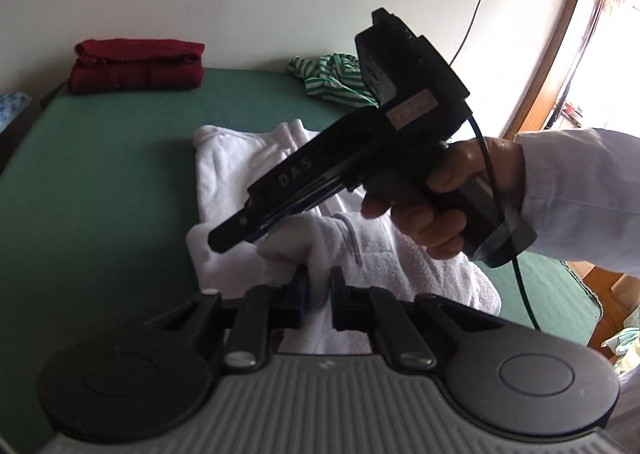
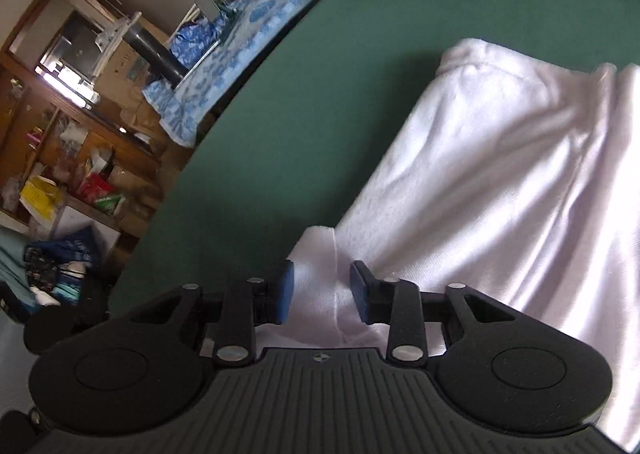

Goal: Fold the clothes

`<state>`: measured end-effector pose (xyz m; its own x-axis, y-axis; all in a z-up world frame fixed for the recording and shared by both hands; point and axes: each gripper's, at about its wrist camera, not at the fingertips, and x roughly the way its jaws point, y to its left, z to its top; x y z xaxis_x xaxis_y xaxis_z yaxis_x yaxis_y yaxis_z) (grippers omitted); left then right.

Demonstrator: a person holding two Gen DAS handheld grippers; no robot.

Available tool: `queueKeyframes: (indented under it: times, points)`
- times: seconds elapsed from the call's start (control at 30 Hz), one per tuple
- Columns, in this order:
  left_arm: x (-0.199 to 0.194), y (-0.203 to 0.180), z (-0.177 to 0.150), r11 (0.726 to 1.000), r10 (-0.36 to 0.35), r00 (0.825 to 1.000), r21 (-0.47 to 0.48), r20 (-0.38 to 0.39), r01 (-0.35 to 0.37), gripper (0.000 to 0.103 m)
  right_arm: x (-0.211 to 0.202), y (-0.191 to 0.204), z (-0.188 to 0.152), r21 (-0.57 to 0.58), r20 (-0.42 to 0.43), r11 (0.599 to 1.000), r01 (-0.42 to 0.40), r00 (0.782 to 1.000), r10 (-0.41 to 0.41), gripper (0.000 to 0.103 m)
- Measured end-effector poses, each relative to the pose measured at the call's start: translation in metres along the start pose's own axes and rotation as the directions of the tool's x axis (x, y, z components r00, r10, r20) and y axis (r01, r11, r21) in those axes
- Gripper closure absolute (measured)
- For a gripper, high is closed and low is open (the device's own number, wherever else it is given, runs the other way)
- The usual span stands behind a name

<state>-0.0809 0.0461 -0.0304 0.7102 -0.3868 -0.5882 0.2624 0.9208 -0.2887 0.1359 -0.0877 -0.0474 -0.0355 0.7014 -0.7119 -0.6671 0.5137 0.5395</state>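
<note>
White garment [image 1: 240,170] lies mid-desk [image 1: 100,174] on green cover. Left gripper [image 1: 319,290] and right gripper [image 2: 322,292]: fingers spread either side of its near edge w/o pinching, apparently placed to grip it. Red folded garment [image 1: 136,66] at far left, striped garment [image 1: 332,82] bunched at far right.

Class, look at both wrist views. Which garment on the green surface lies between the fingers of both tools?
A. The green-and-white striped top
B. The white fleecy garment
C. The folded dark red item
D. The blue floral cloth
B: the white fleecy garment runs between the fingers of the right tool and of the left tool, while the other clothes lie farther off.
</note>
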Motion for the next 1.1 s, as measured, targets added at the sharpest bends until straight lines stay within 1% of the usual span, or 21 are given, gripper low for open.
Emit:
queueKeyframes:
  times: [0.03, 0.1, 0.23, 0.33, 0.37, 0.43, 0.5, 0.57, 0.6, 0.63, 0.67, 0.73, 0.77, 0.8, 0.83, 0.87, 0.9, 0.93, 1.0, 1.03, 1.1]
  points:
    - [-0.002, 0.0, -0.001, 1.0, 0.0, 1.0, -0.009, 0.0, 0.0, 0.101, 0.001, 0.0, 0.0, 0.007, -0.015, 1.0, -0.006, 1.0, 0.006, 0.103]
    - [-0.009, -0.003, -0.003, 1.0, -0.002, 1.0, -0.014, 0.005, 0.002, 0.101, 0.001, -0.001, -0.001, 0.02, -0.042, 1.0, -0.015, 0.999, 0.016, 0.102]
    - [-0.02, -0.01, -0.004, 1.0, -0.009, 1.0, 0.004, 0.026, 0.009, 0.101, -0.04, -0.003, -0.019, 0.045, -0.005, 0.999, 0.026, 1.0, -0.026, 0.102]
    - [-0.017, -0.007, -0.002, 1.0, 0.002, 1.0, 0.009, 0.029, -0.002, 0.101, -0.04, -0.01, -0.028, 0.055, 0.018, 0.994, 0.094, 0.995, -0.095, 0.103]
    - [-0.012, -0.001, 0.0, 1.0, 0.01, 1.0, -0.006, 0.021, -0.01, 0.101, -0.039, -0.012, -0.031, 0.062, 0.024, 0.991, 0.116, 0.993, -0.118, 0.103]
    - [-0.003, 0.01, 0.002, 0.999, 0.027, 1.0, -0.032, 0.004, -0.027, 0.101, -0.027, -0.019, -0.033, 0.112, 0.032, 0.983, 0.147, 0.988, -0.151, 0.102]
    - [0.0, 0.014, 0.002, 0.999, 0.043, 0.999, -0.013, -0.018, -0.043, 0.101, -0.026, -0.021, -0.034, 0.149, 0.08, 0.98, 0.131, 0.986, -0.143, 0.097]
    - [-0.003, 0.016, 0.001, 0.999, 0.043, 0.999, 0.001, -0.023, -0.043, 0.1, -0.035, -0.018, -0.033, 0.154, 0.149, 0.986, 0.06, 0.985, -0.083, 0.089]
    - [-0.005, 0.015, 0.0, 0.999, 0.032, 0.999, 0.001, -0.024, -0.032, 0.1, -0.036, -0.015, -0.03, 0.145, 0.161, 0.989, 0.035, 0.985, -0.059, 0.083]
    - [-0.005, 0.015, -0.001, 1.0, 0.026, 0.999, -0.001, -0.026, -0.027, 0.099, -0.033, -0.011, -0.027, 0.138, 0.15, 0.99, 0.029, 0.987, -0.05, 0.069]
    - [-0.003, 0.015, -0.001, 1.0, 0.026, 0.999, -0.008, -0.026, -0.026, 0.099, -0.029, -0.009, -0.024, 0.133, 0.135, 0.991, 0.024, 0.99, -0.042, 0.06]
    - [0.001, 0.016, 0.0, 0.999, 0.025, 0.999, -0.022, -0.026, -0.025, 0.096, -0.011, -0.005, -0.019, 0.126, 0.072, 0.992, 0.031, 0.997, -0.04, 0.061]
    - [0.003, 0.016, 0.0, 0.999, 0.024, 0.999, -0.029, -0.027, -0.025, 0.089, -0.003, -0.003, -0.017, 0.122, 0.04, 0.992, 0.039, 0.998, -0.045, 0.068]
    - [0.005, 0.017, 0.0, 0.999, 0.023, 0.999, -0.037, -0.027, -0.024, 0.082, 0.006, -0.002, -0.016, 0.12, 0.008, 0.991, 0.067, 0.998, -0.068, 0.076]
    - [0.01, 0.02, -0.001, 0.998, 0.018, 0.999, -0.055, -0.032, -0.019, 0.066, 0.009, -0.001, -0.017, 0.119, -0.005, 0.99, 0.074, 0.997, -0.074, 0.099]
    - [0.017, 0.023, -0.001, 0.997, 0.017, 0.999, -0.074, -0.051, -0.02, 0.065, 0.012, 0.0, -0.017, 0.117, -0.015, 0.99, 0.082, 0.997, -0.081, 0.103]
    - [0.023, 0.026, -0.002, 0.996, 0.014, 0.998, -0.092, -0.068, -0.02, 0.067, 0.009, 0.001, -0.018, 0.112, -0.014, 0.989, 0.094, 0.996, -0.093, 0.103]
    - [0.026, 0.027, -0.003, 0.995, 0.007, 0.997, -0.103, -0.076, -0.015, 0.073, 0.006, 0.001, -0.018, 0.107, -0.014, 0.988, 0.108, 0.994, -0.107, 0.103]
    - [0.026, 0.028, -0.005, 0.994, 0.006, 0.997, -0.111, -0.073, -0.014, 0.089, -0.001, -0.003, -0.02, 0.1, -0.016, 0.983, 0.153, 0.988, -0.152, 0.103]
    - [0.024, 0.028, -0.005, 0.994, 0.008, 0.997, -0.108, -0.071, -0.015, 0.094, -0.004, -0.005, -0.021, 0.096, -0.017, 0.98, 0.176, 0.984, -0.175, 0.103]
    - [0.019, 0.029, -0.006, 0.995, 0.011, 0.998, -0.103, -0.067, -0.018, 0.096, -0.011, -0.01, -0.022, 0.096, -0.014, 0.972, 0.213, 0.977, -0.213, 0.103]
